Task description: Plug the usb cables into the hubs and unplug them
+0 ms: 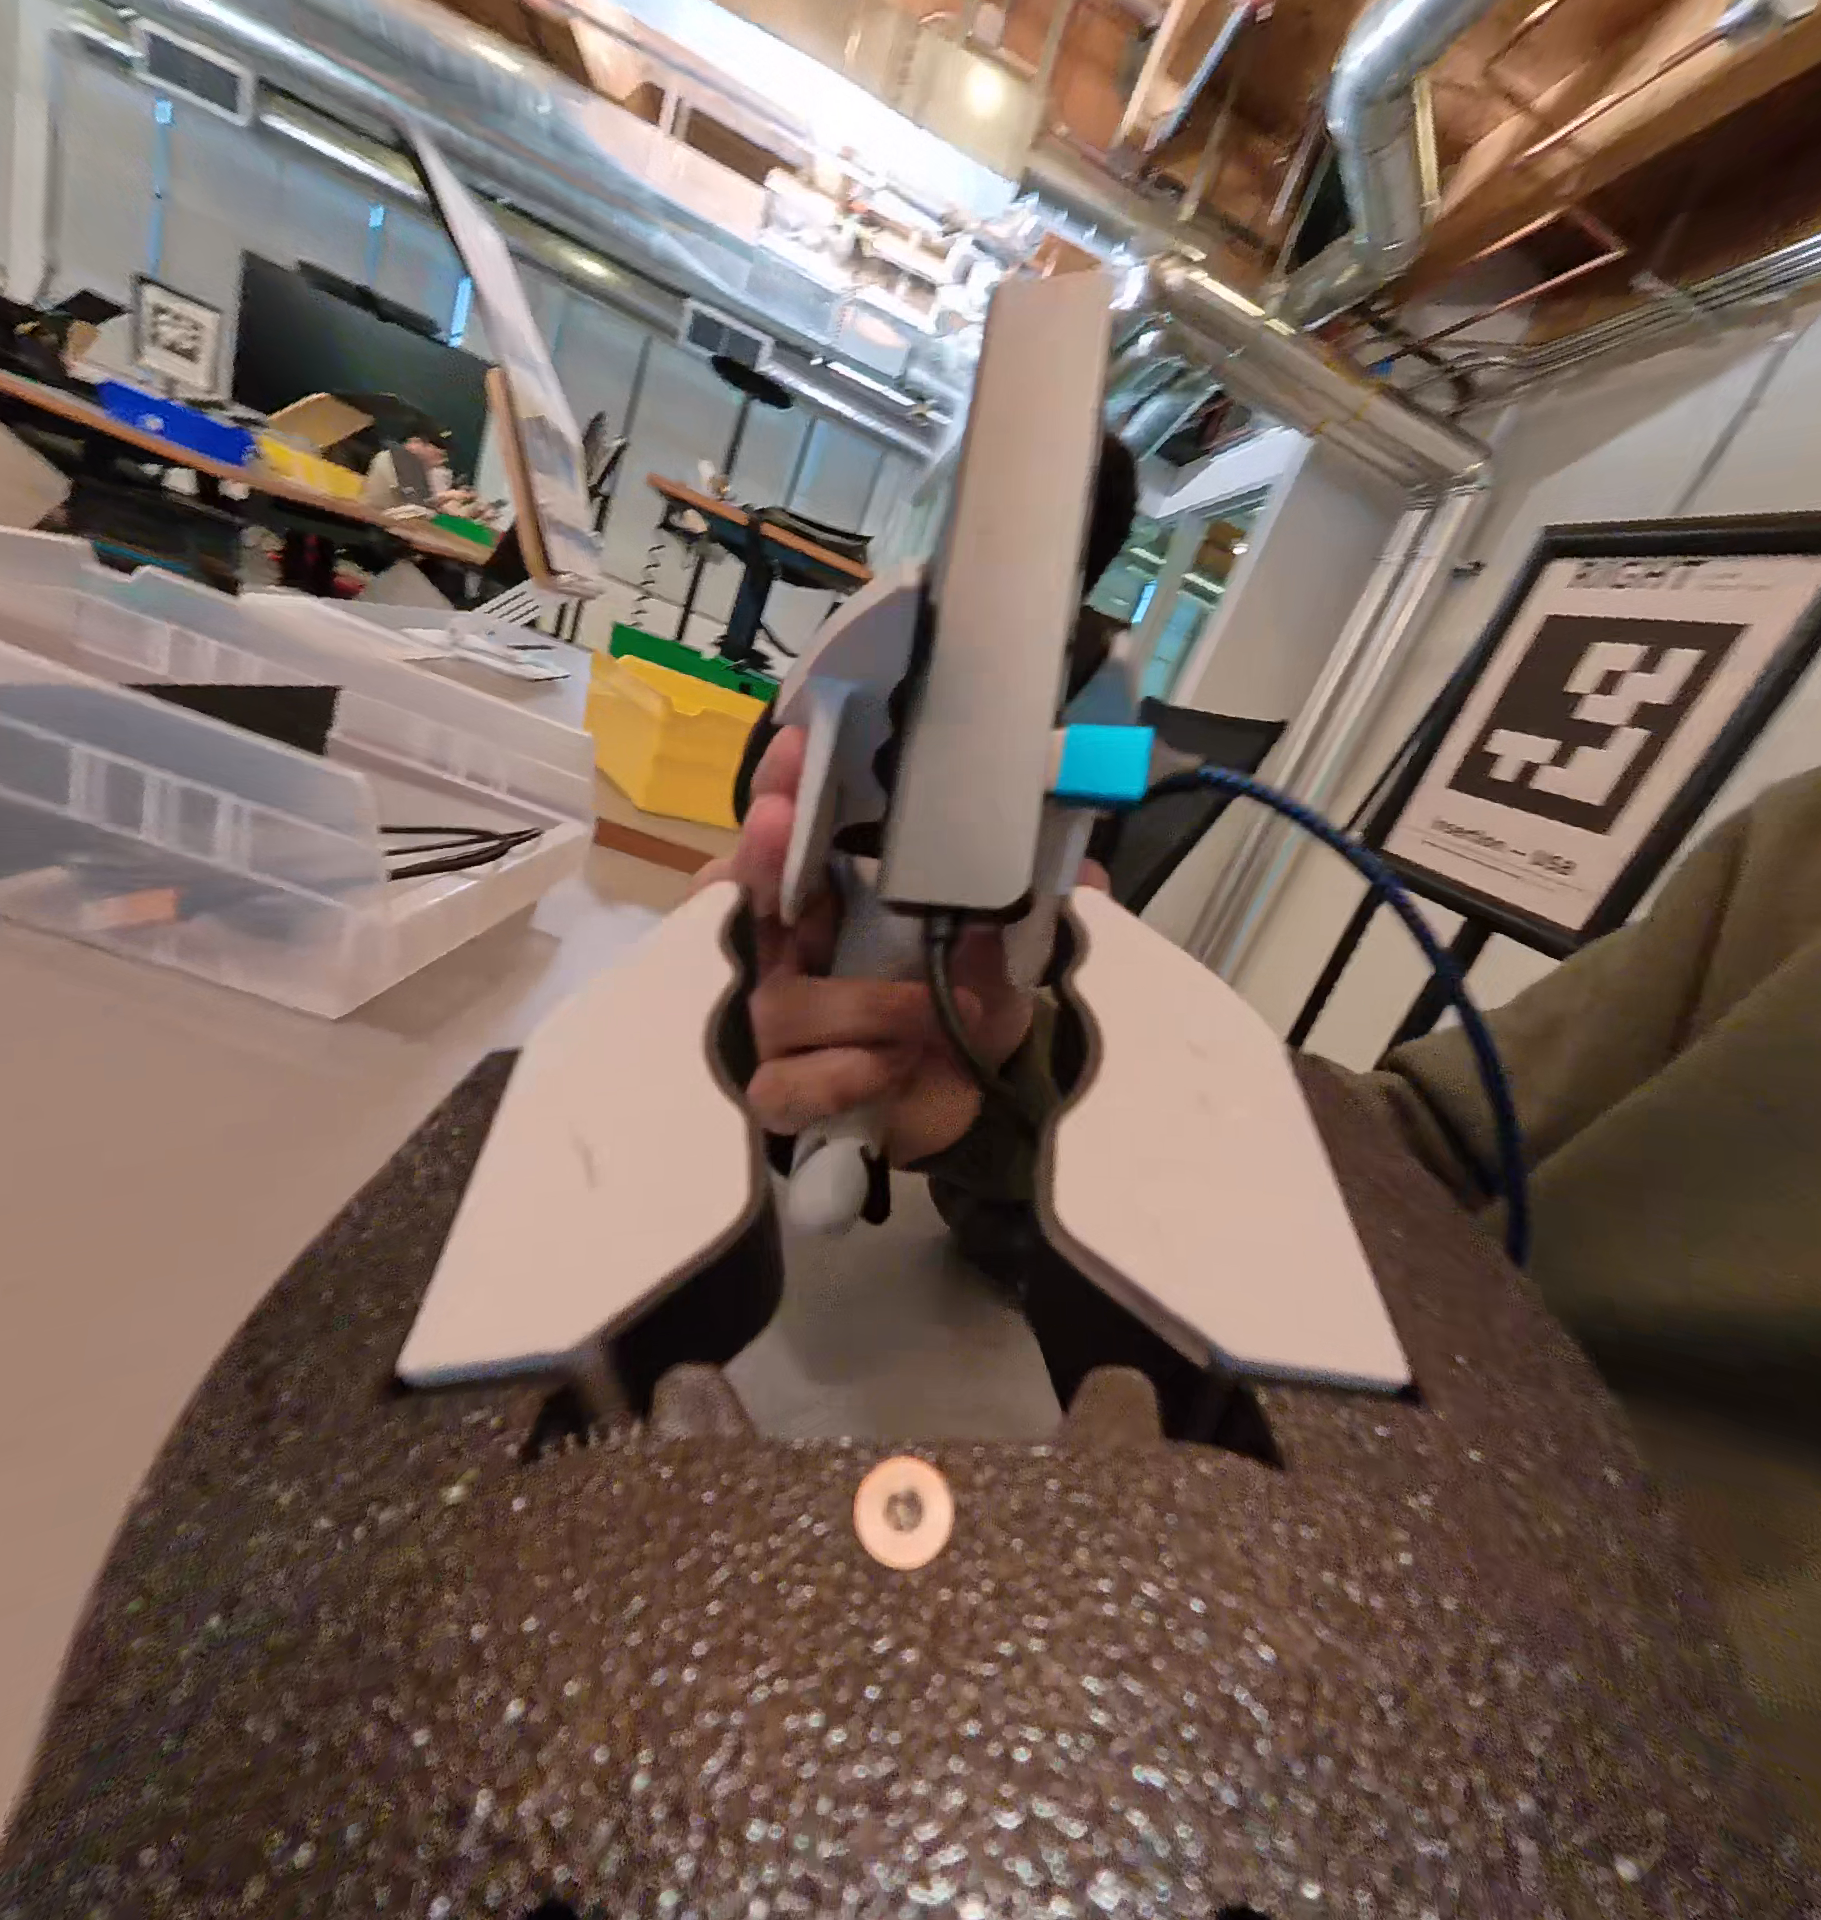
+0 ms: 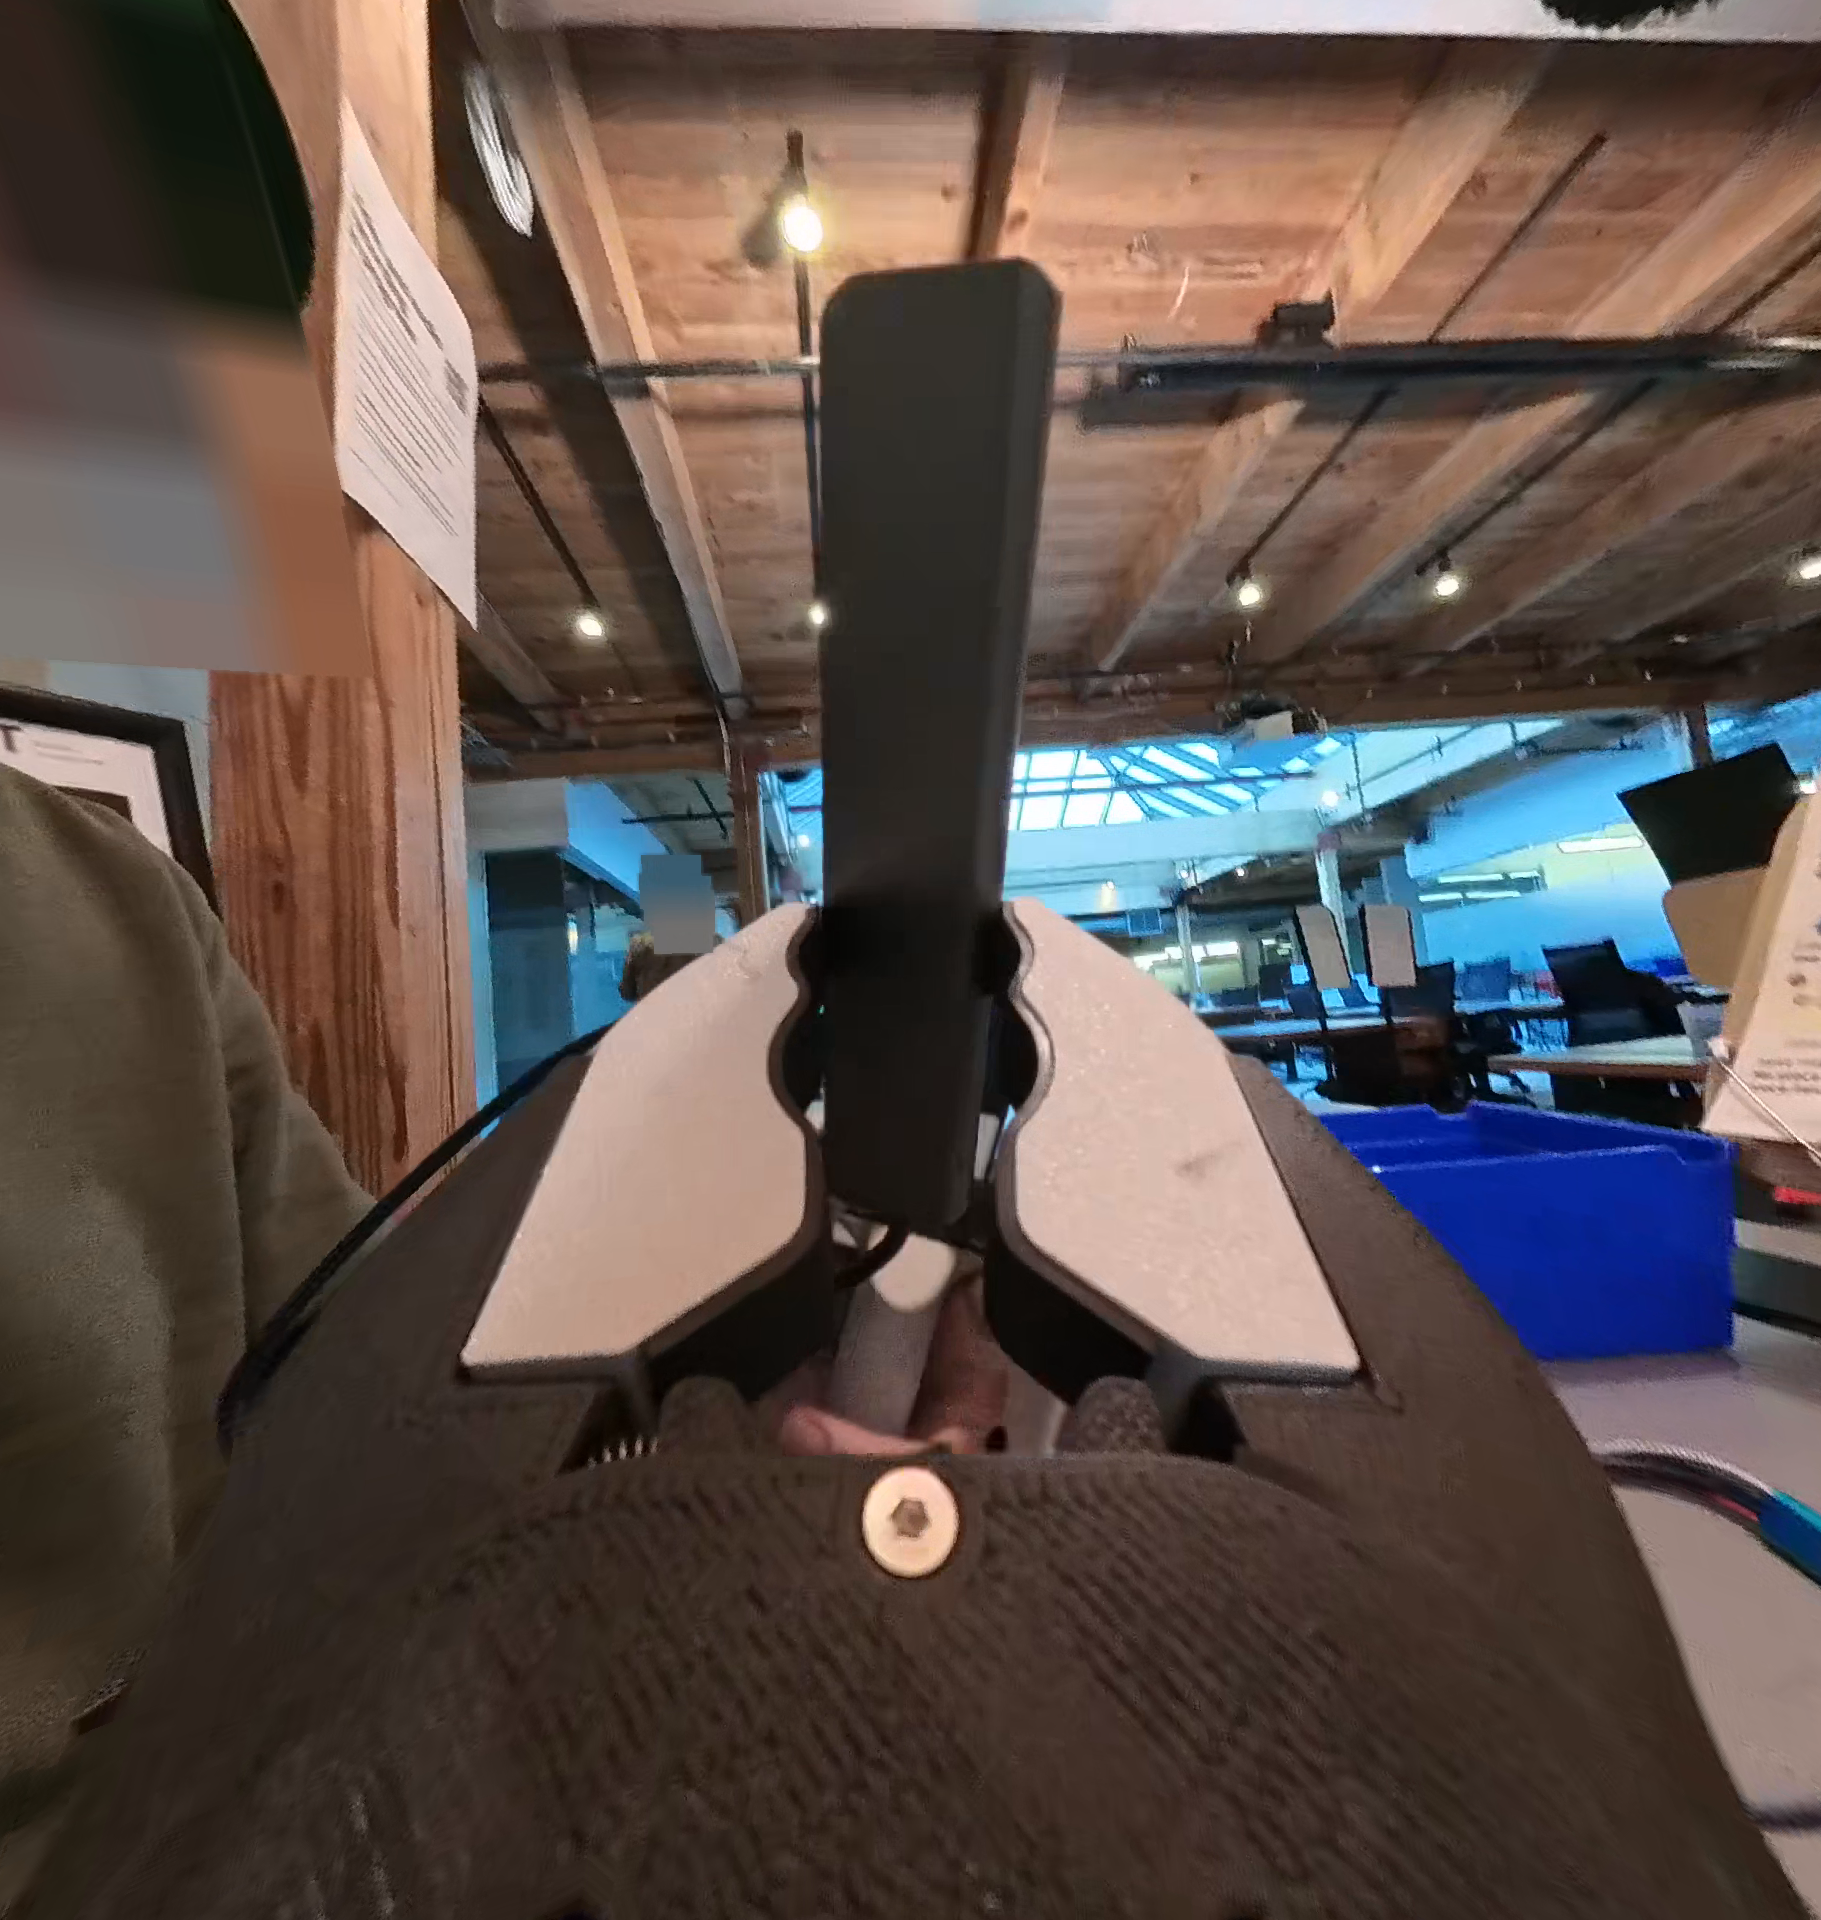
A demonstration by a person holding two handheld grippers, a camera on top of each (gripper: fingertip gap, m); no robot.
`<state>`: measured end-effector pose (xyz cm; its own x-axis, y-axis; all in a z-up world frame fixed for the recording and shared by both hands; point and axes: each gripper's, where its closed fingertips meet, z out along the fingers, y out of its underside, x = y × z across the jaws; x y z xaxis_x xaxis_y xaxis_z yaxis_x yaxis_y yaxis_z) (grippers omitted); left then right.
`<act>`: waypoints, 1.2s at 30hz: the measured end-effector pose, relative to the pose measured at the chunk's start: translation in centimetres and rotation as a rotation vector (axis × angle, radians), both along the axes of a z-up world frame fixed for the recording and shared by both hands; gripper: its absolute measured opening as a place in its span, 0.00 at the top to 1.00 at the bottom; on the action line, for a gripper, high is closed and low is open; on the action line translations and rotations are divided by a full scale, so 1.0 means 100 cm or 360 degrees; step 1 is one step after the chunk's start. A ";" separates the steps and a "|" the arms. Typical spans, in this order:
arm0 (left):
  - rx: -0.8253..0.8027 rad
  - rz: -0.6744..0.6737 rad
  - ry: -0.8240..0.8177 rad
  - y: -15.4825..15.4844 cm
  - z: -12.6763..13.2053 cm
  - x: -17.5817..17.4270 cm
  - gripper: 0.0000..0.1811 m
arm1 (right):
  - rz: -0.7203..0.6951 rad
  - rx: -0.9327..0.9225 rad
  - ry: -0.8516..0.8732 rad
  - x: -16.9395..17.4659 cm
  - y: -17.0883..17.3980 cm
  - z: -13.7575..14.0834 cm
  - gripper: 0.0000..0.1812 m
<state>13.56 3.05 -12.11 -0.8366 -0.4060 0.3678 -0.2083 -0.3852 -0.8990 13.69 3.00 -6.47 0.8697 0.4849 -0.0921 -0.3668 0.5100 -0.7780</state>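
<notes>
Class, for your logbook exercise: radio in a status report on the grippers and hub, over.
Left gripper open, empty. Right gripper shut on hub, held upright. Blue plug in hub's side, cable hanging. Nothing in the way.

Timber ceiling (image 2: 1249,208) — distant desks (image 2: 1405,1029)

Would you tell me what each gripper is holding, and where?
The right gripper clamps the hub near its cable end; the left gripper is open, holding nothing.

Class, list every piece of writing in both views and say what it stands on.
I won't quote wording; these bear it:
Framed black-and-white marker sign: lines above and below its pattern.
White sheet on the wooden post: too small.
Illustrated card, right edge: blurred.
</notes>
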 end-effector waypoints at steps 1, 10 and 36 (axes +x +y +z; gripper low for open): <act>-0.0002 0.0016 0.0010 0.002 -0.001 0.001 0.67 | 0.0002 0.0019 0.0004 0.000 0.002 0.002 0.83; -0.0126 -0.0053 -0.0026 0.005 0.008 -0.008 0.83 | 0.0001 0.0079 -0.0008 -0.006 0.014 0.003 0.83; 0.1240 0.1443 0.0209 0.112 -0.028 0.033 0.84 | -0.1121 -0.1051 -0.0654 0.018 0.074 -0.074 0.84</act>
